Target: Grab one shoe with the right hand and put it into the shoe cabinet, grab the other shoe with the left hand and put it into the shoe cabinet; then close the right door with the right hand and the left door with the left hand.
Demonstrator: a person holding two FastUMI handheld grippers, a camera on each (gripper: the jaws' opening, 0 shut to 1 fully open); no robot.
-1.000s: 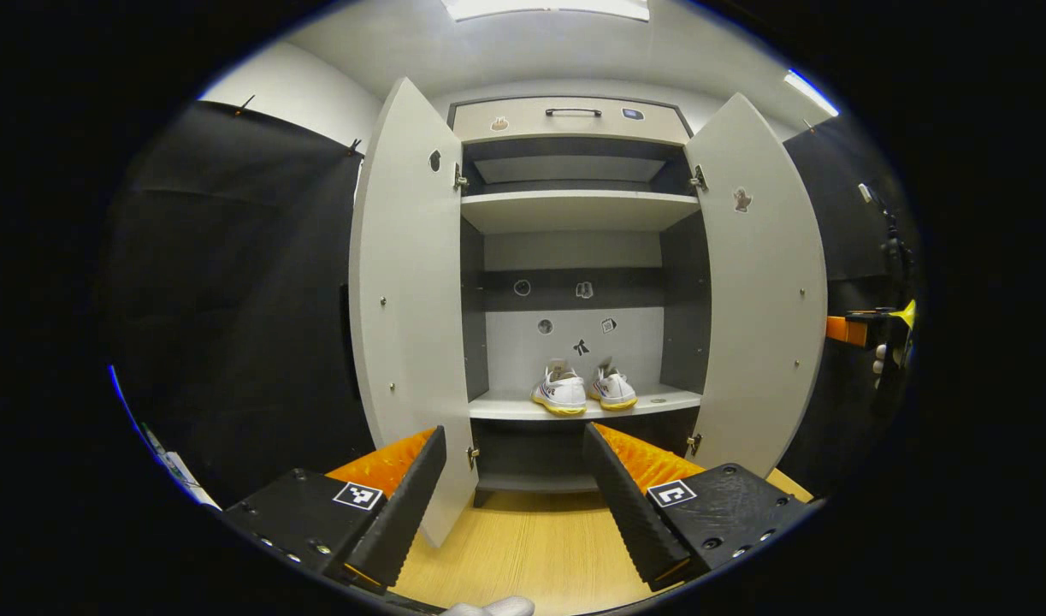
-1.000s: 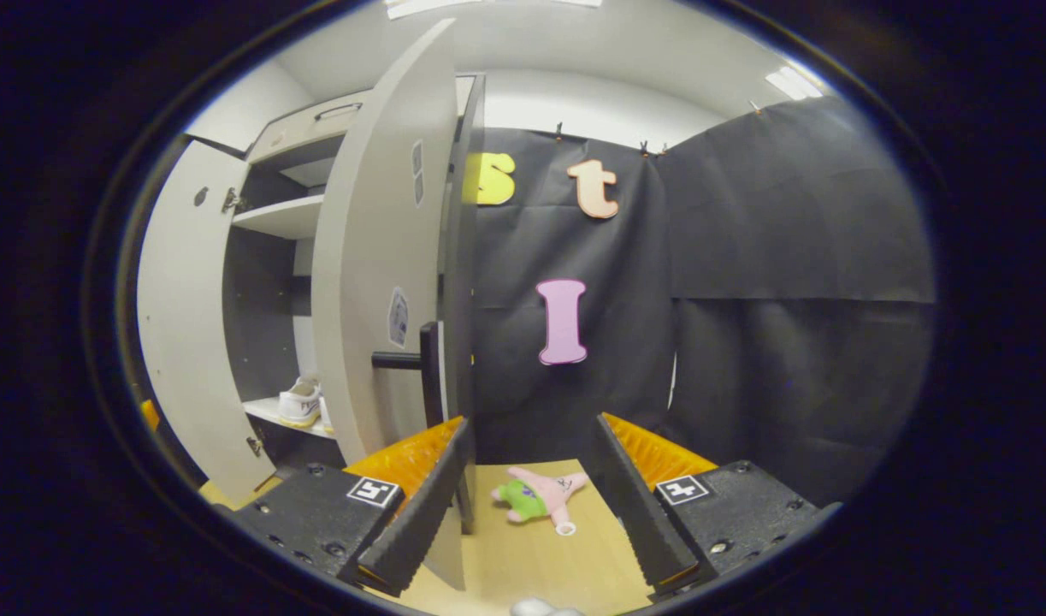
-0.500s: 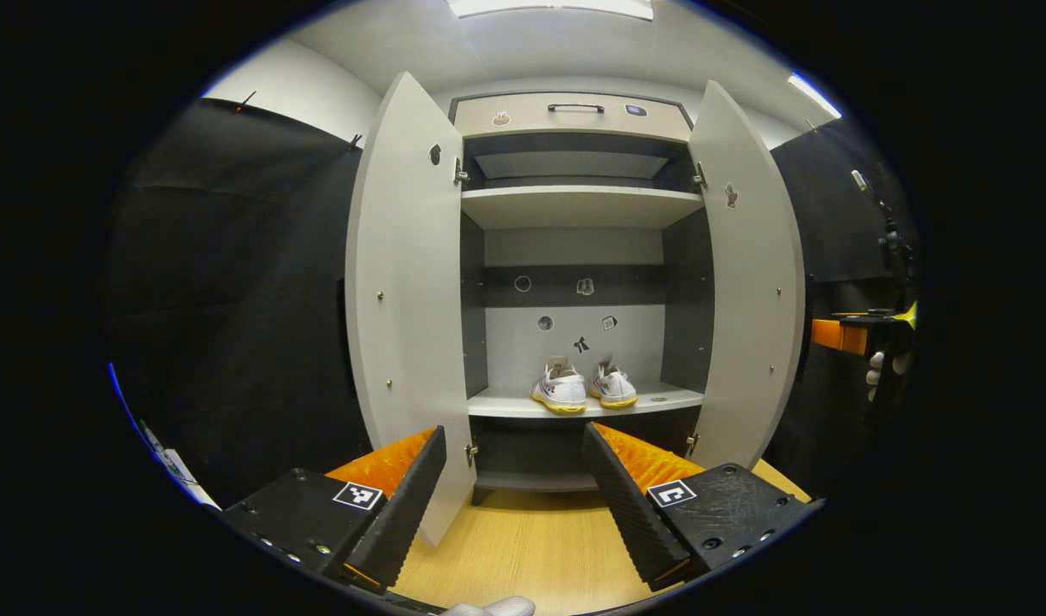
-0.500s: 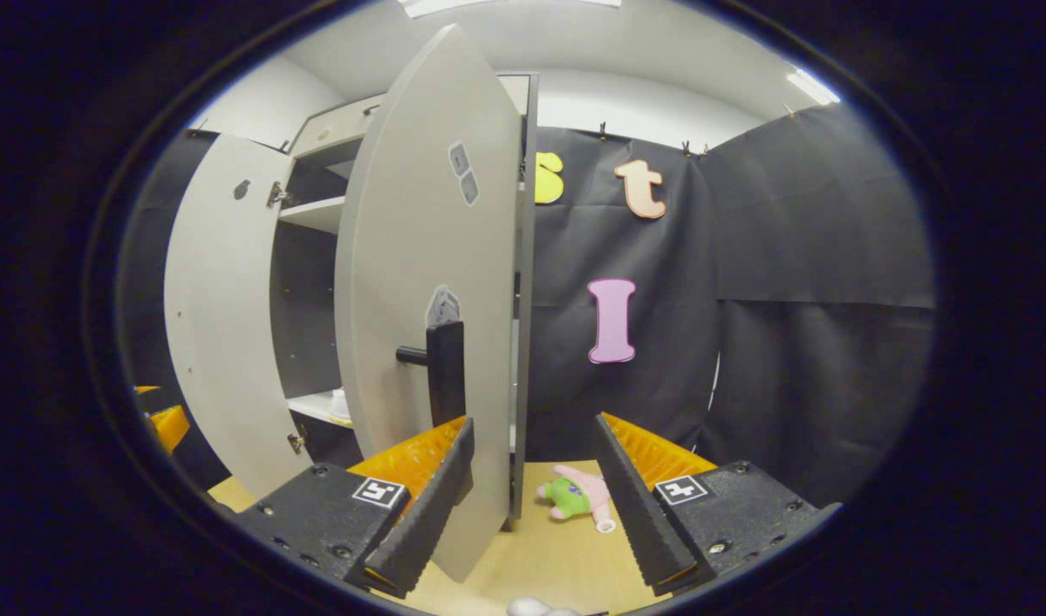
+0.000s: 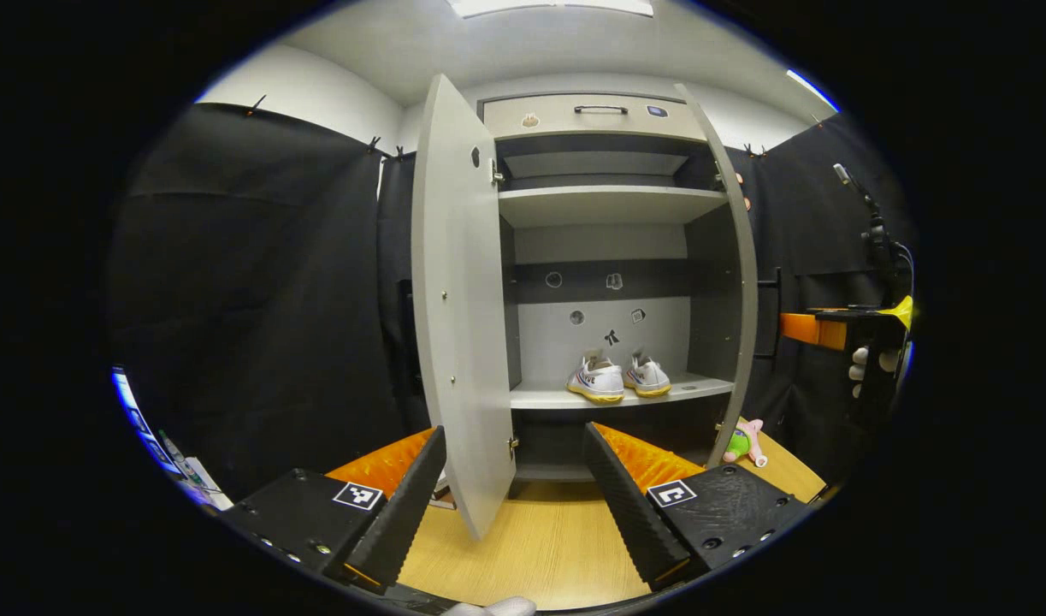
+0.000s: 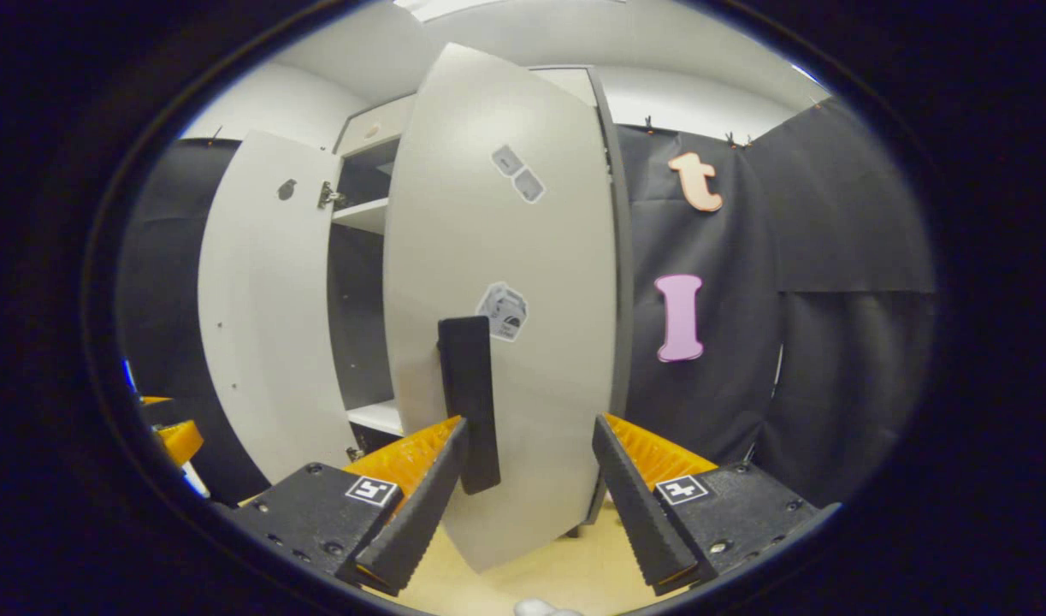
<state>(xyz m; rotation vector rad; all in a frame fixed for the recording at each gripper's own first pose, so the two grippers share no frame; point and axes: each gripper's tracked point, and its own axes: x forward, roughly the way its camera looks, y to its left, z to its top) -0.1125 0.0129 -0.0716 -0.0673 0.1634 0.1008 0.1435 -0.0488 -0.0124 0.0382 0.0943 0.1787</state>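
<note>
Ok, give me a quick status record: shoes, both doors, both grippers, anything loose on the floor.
shoes: pair of white shoes side by side on the cabinet's lower shelf
right door: partly swung in, not shut; dark handle faces the right gripper
left door: wide open
right gripper: jaws open, holding nothing, close in front of the right door
left gripper: jaws open, holding nothing, back from the cabinet
floor: plush toy beside the cabinet's right foot
</note>
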